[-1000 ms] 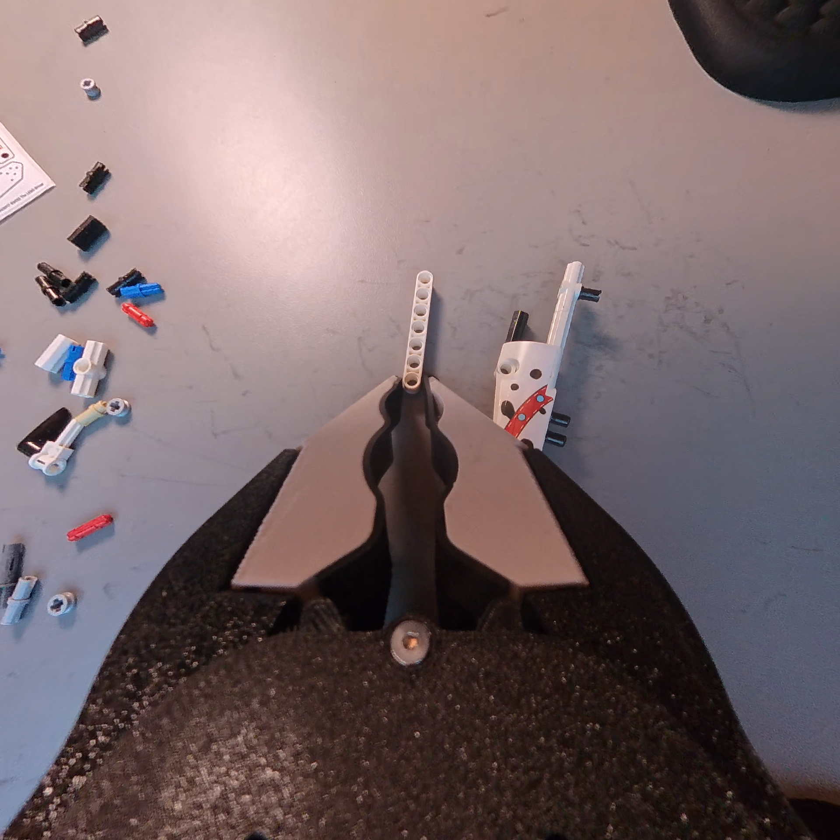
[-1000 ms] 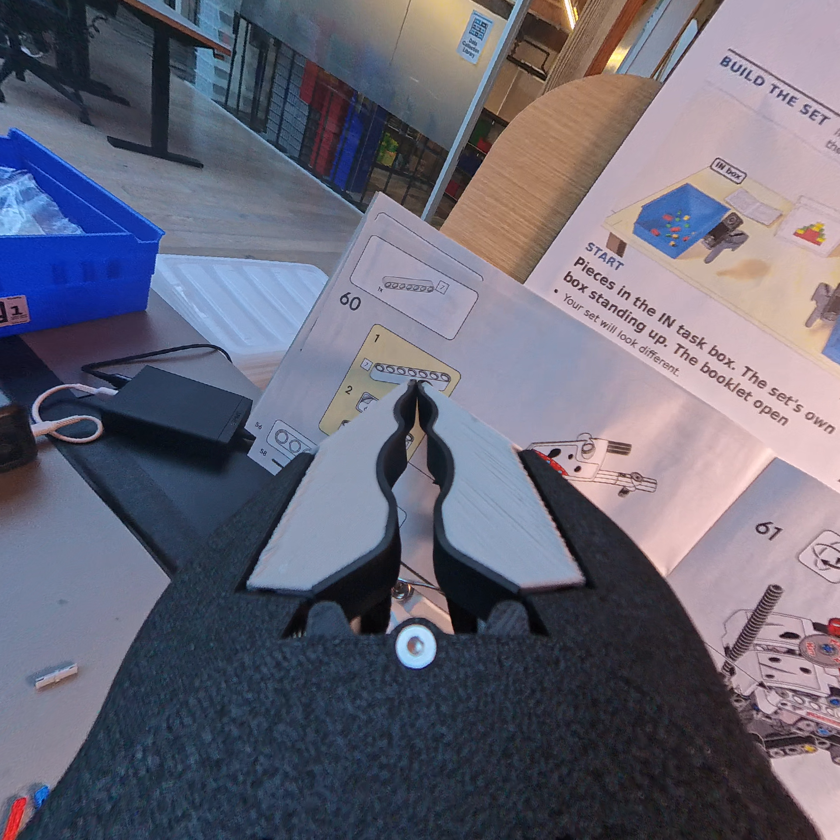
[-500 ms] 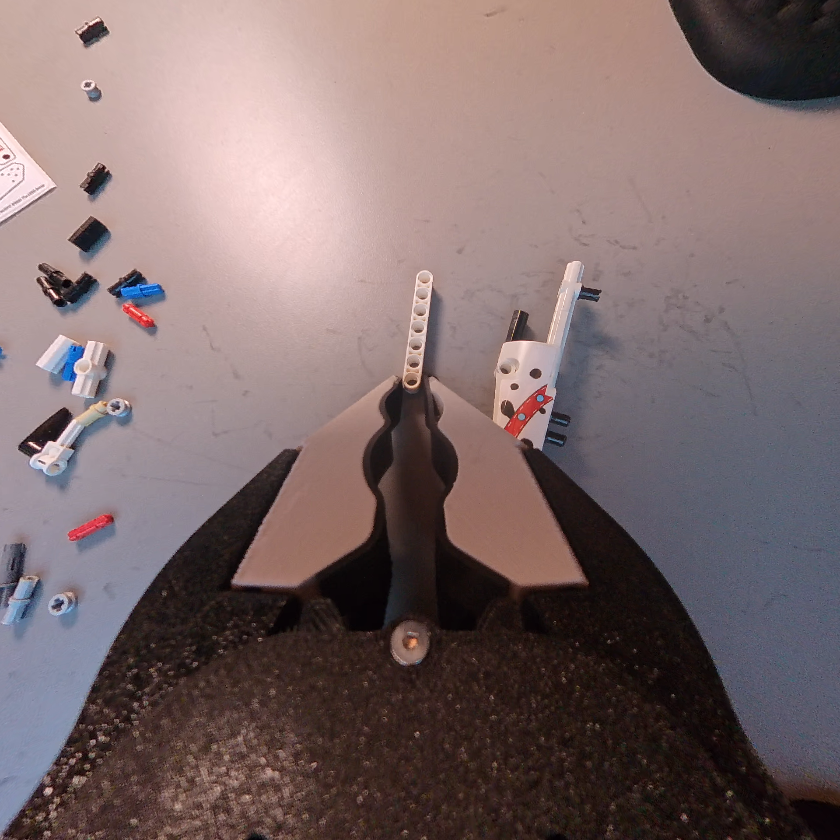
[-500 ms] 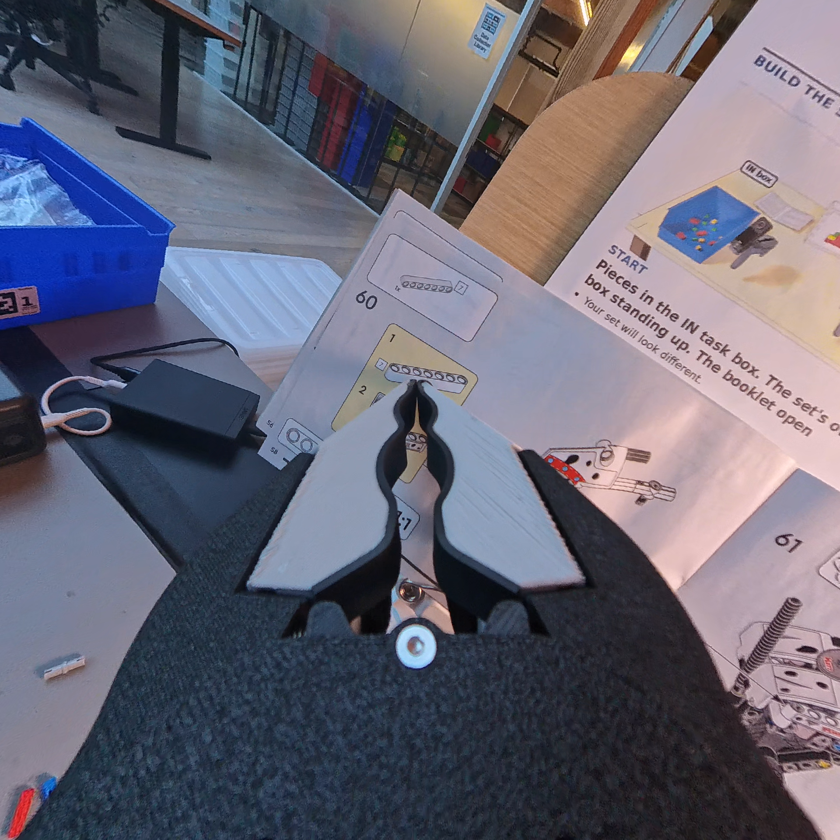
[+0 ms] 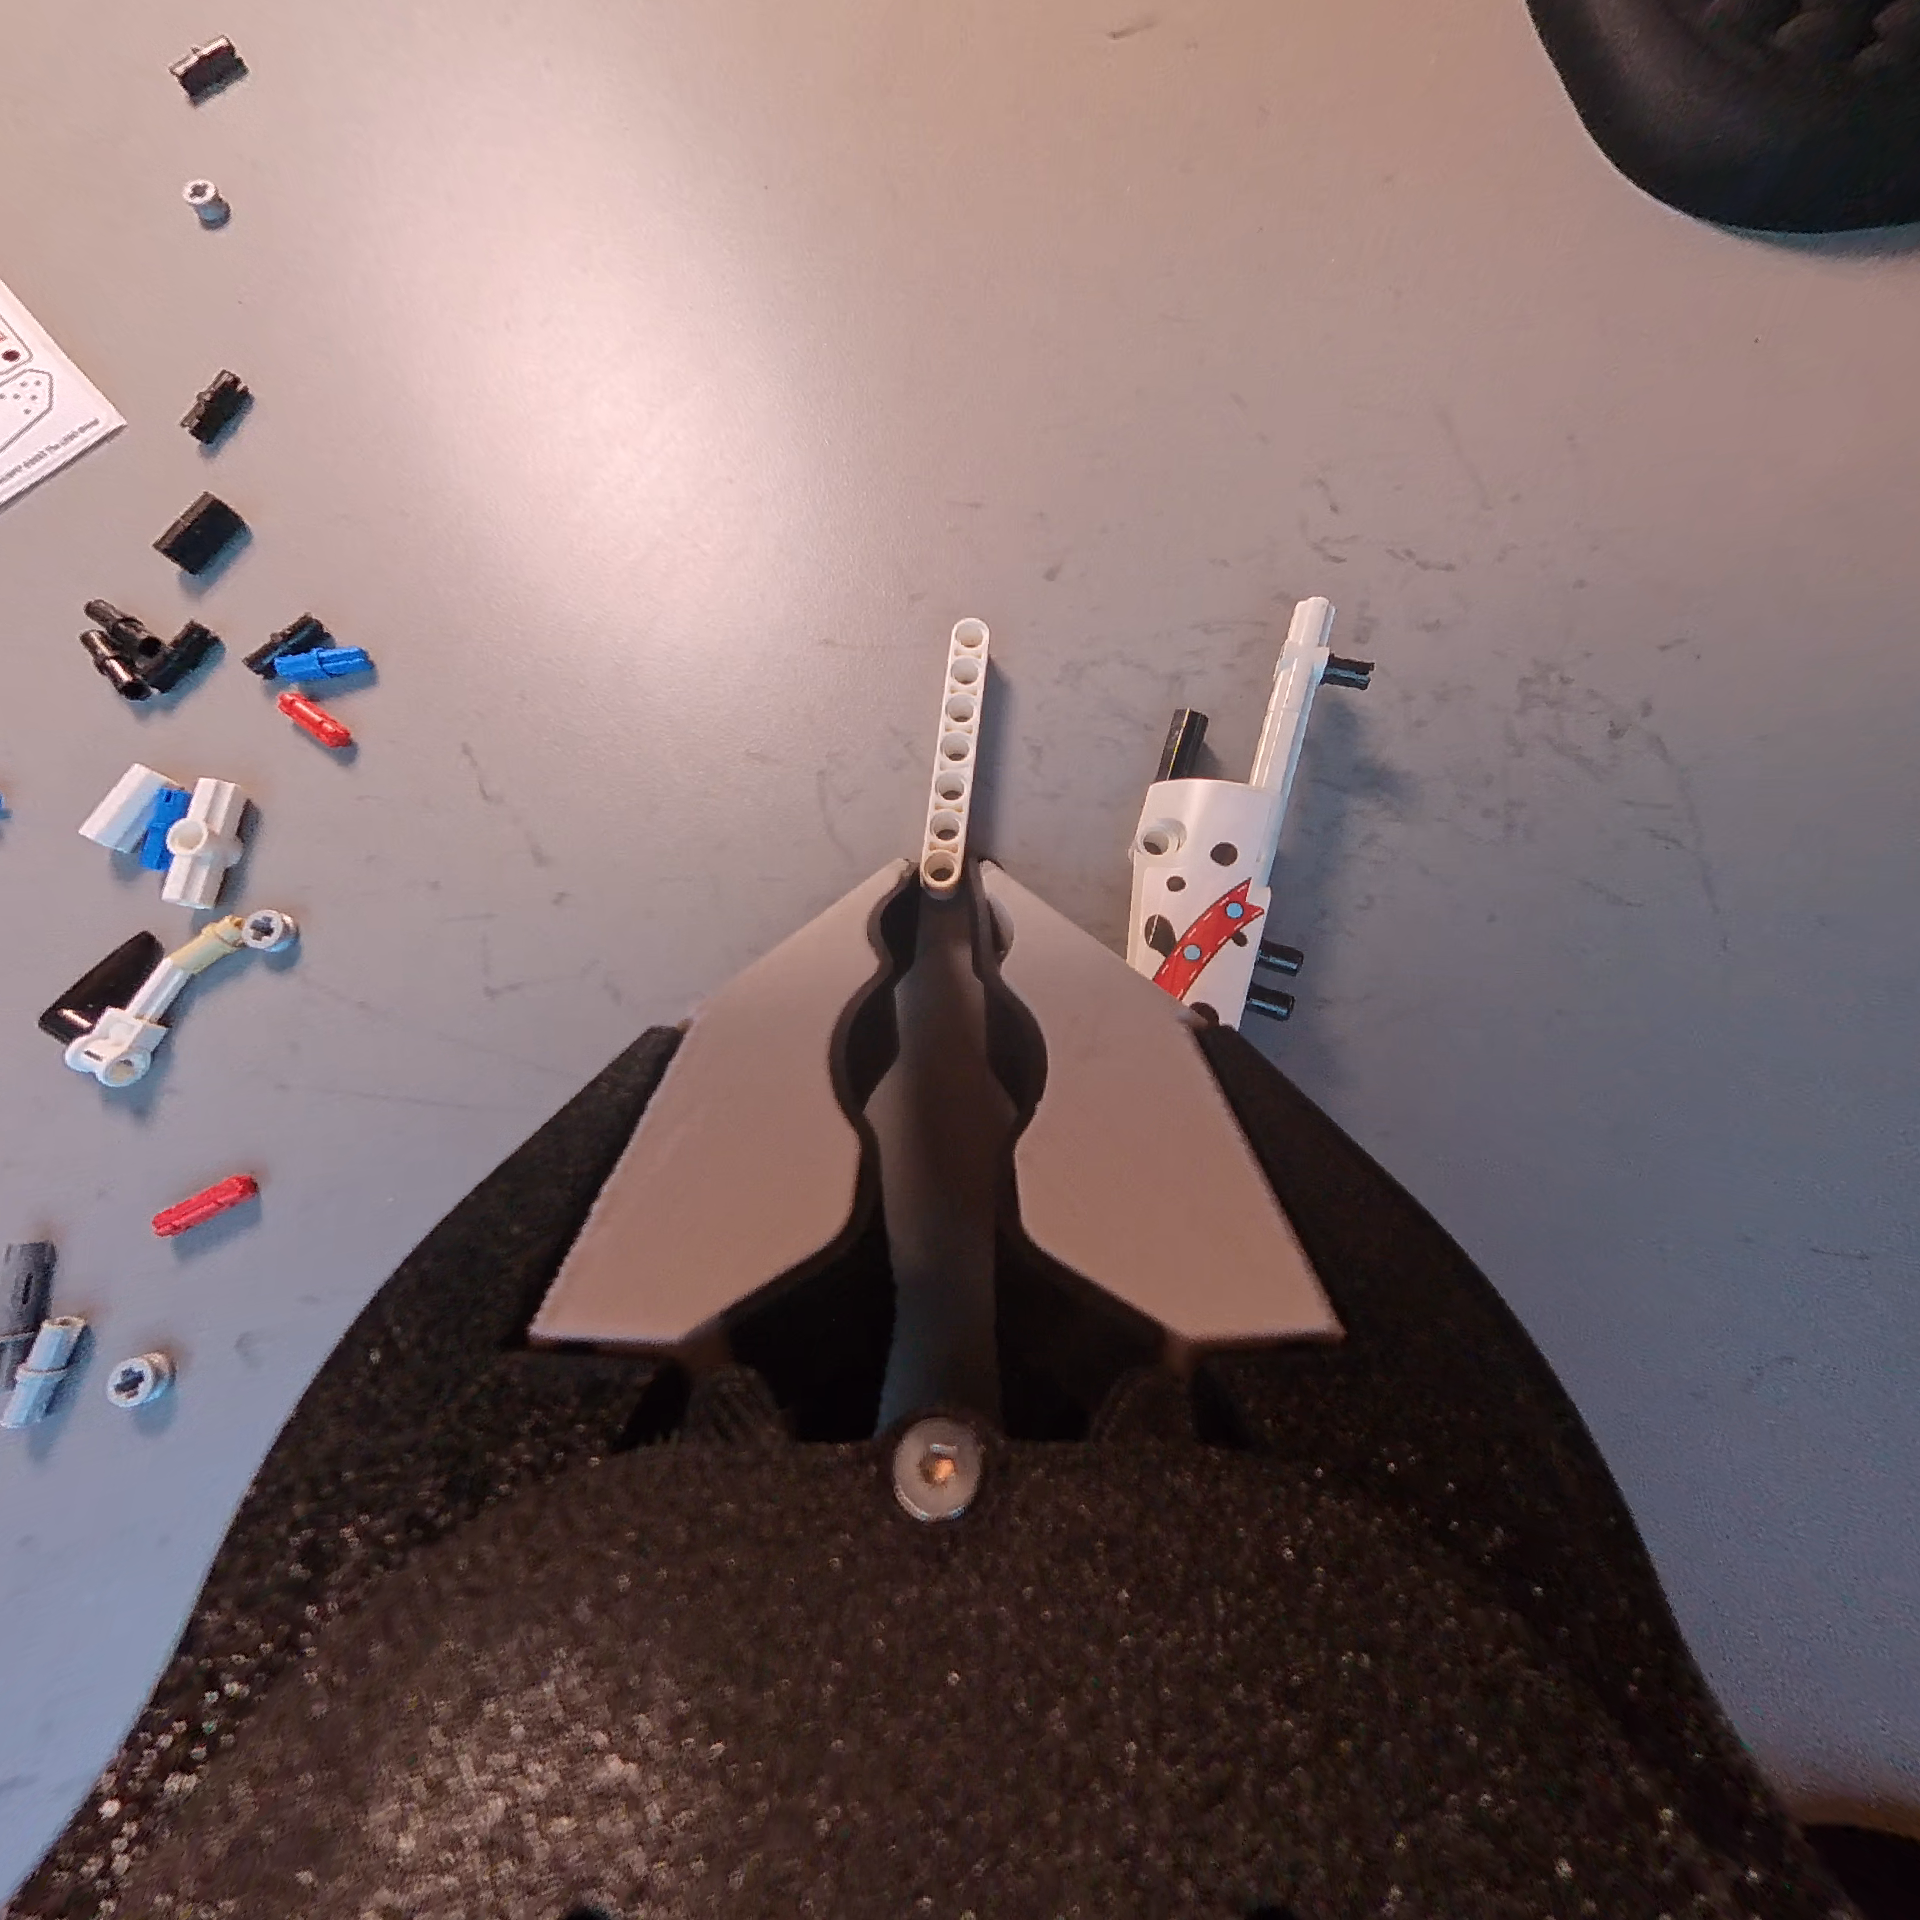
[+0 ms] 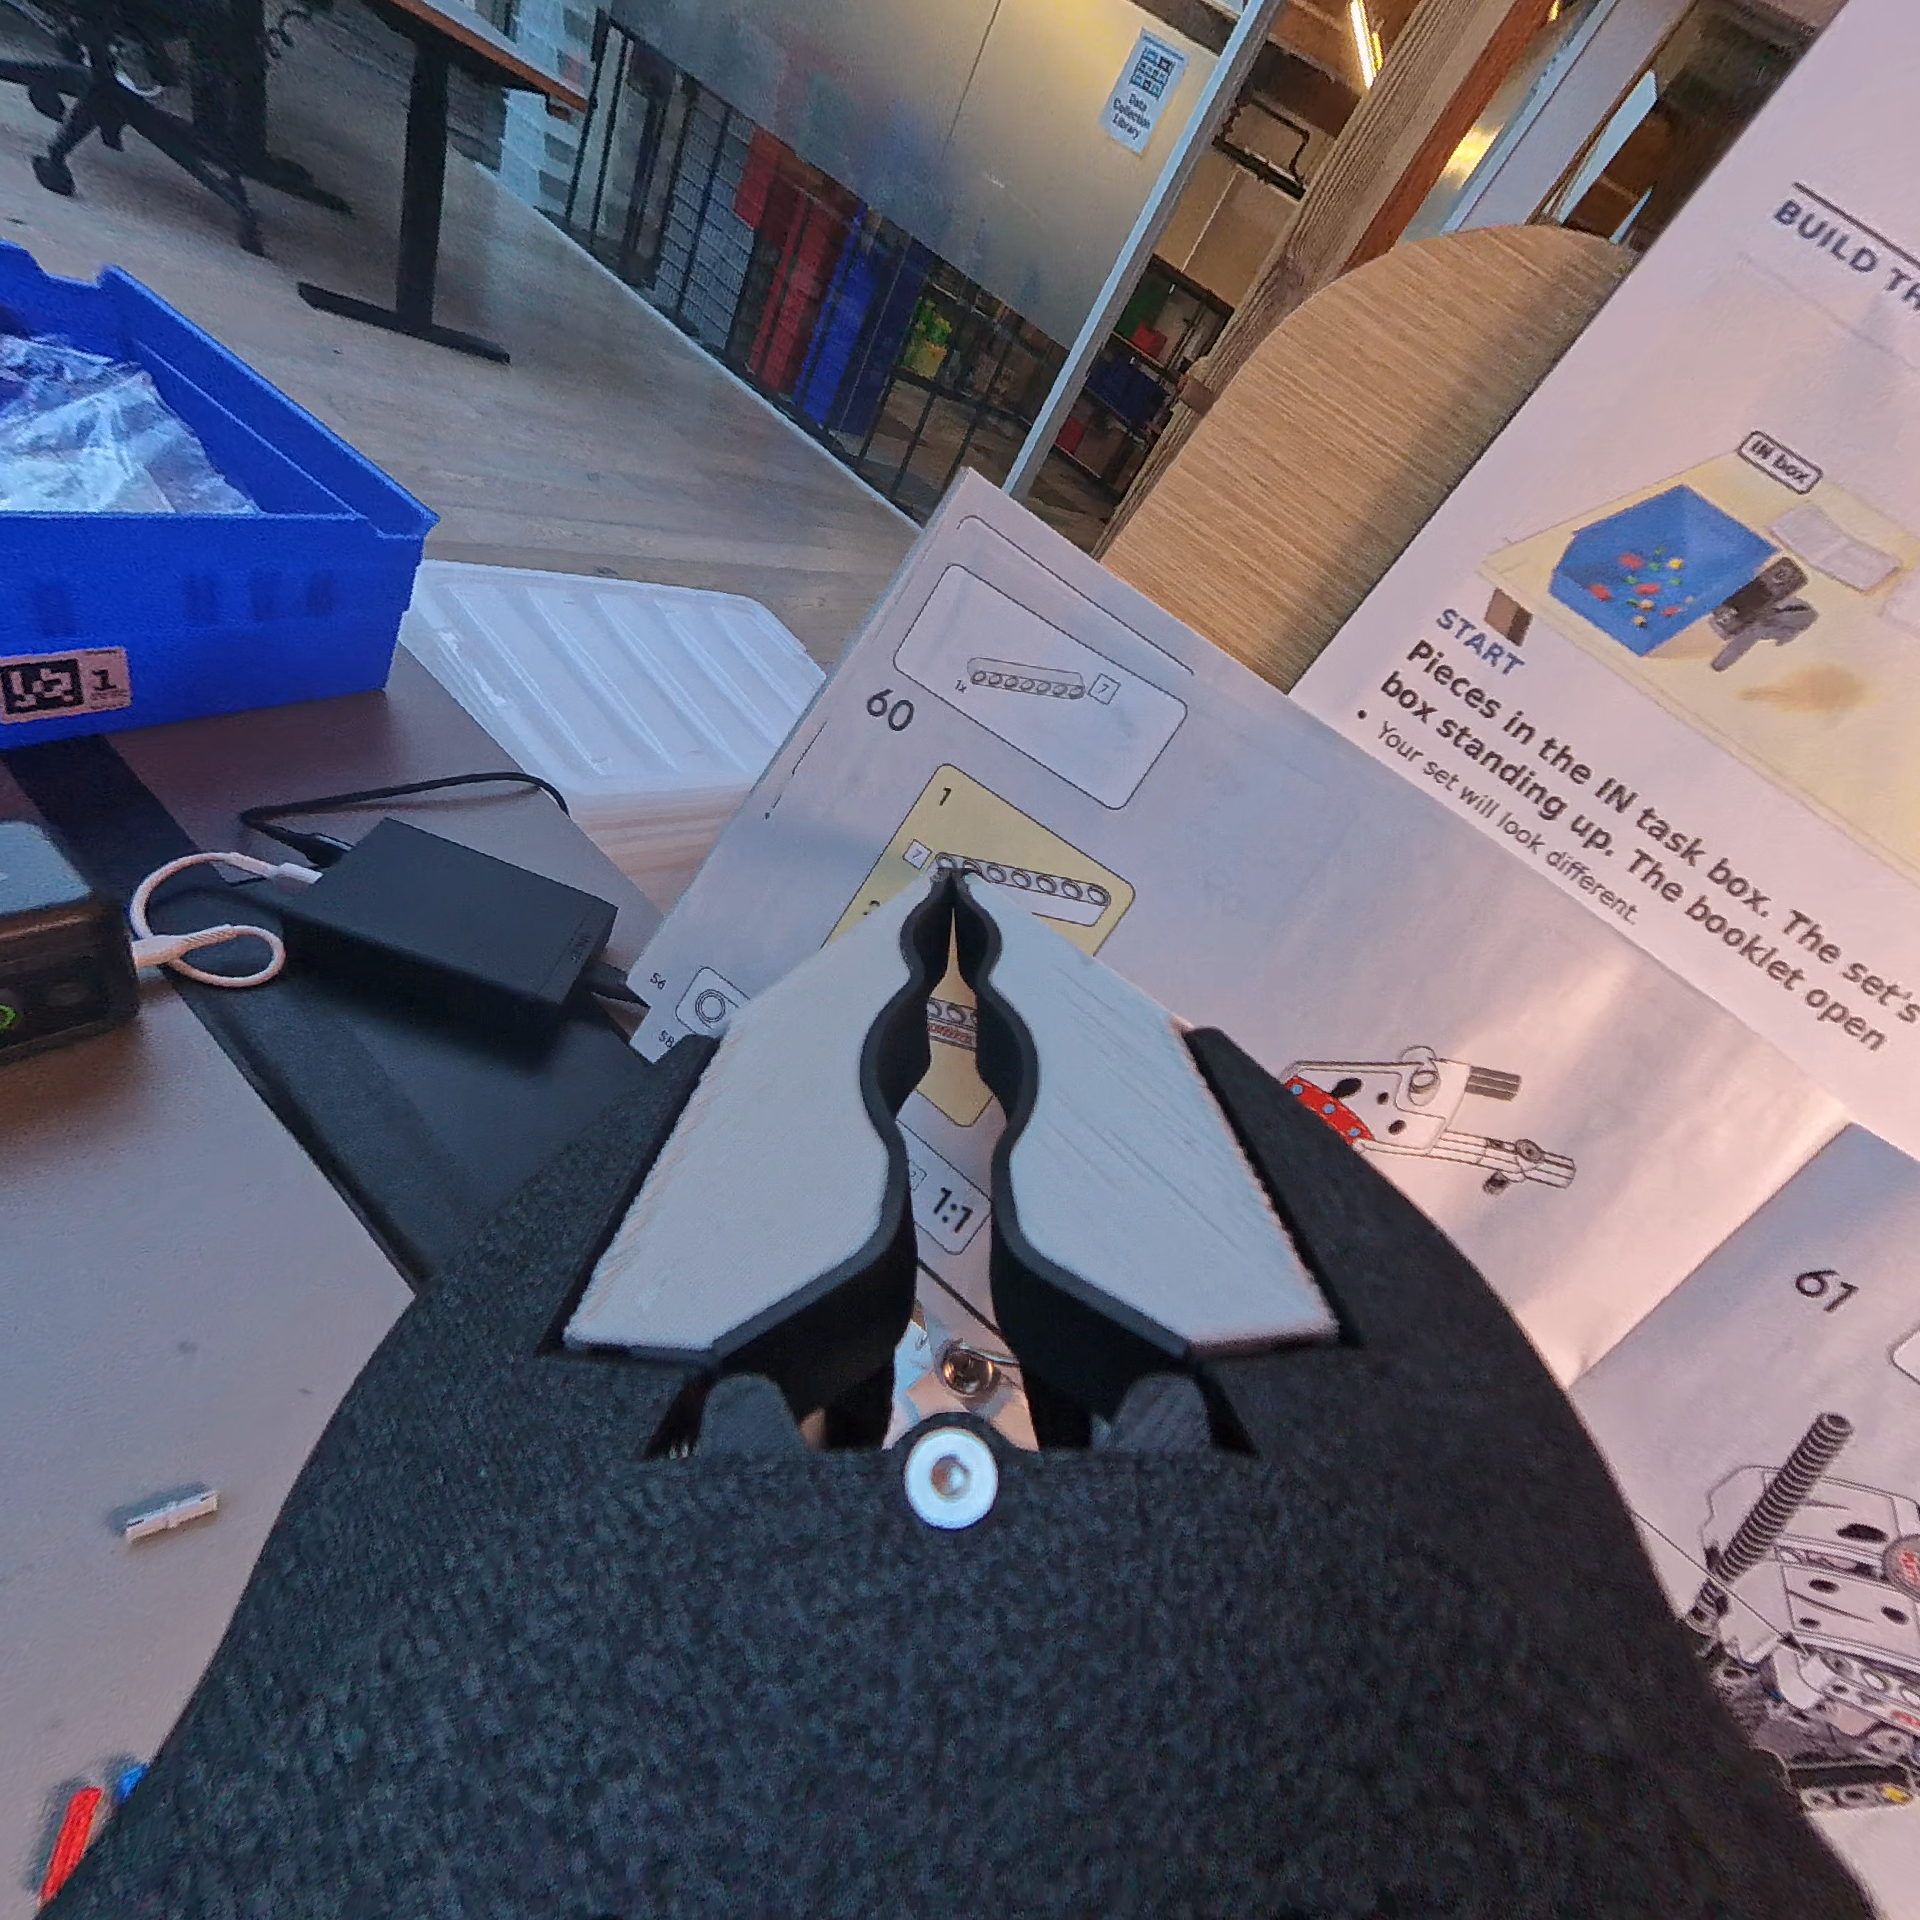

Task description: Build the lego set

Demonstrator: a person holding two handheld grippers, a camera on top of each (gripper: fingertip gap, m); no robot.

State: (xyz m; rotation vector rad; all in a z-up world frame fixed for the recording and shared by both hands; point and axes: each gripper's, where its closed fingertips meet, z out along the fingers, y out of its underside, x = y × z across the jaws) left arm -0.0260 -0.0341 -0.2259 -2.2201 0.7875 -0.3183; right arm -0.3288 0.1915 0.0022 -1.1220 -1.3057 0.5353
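My left gripper (image 5: pixel 948 878) looks down on the grey table (image 5: pixel 1039 364) and is shut on the near end of a long white beam with holes (image 5: pixel 961 748), which sticks straight out past the fingertips. A white panel assembly with a red stripe and black pins (image 5: pixel 1205 883) lies just right of the beam. My right gripper (image 6: pixel 951 883) is shut and empty. It points at the open instruction booklet (image 6: pixel 1299 935), which stands upright.
Several small black, blue, red and white pieces (image 5: pixel 197 831) lie scattered at the left, beside a white sheet corner (image 5: pixel 42 405). A black padded object (image 5: pixel 1766 104) fills the top right corner. A blue bin (image 6: pixel 208 582), a black adapter with cable (image 6: pixel 447 925) and a white ribbed lid (image 6: pixel 613 675) stand left of the booklet. One gripper's finger ends stand about 45 cm off the other's.
The left gripper and its beam have stayed still. The right gripper has shifted slightly, so the booklet sits a little further right in its view.
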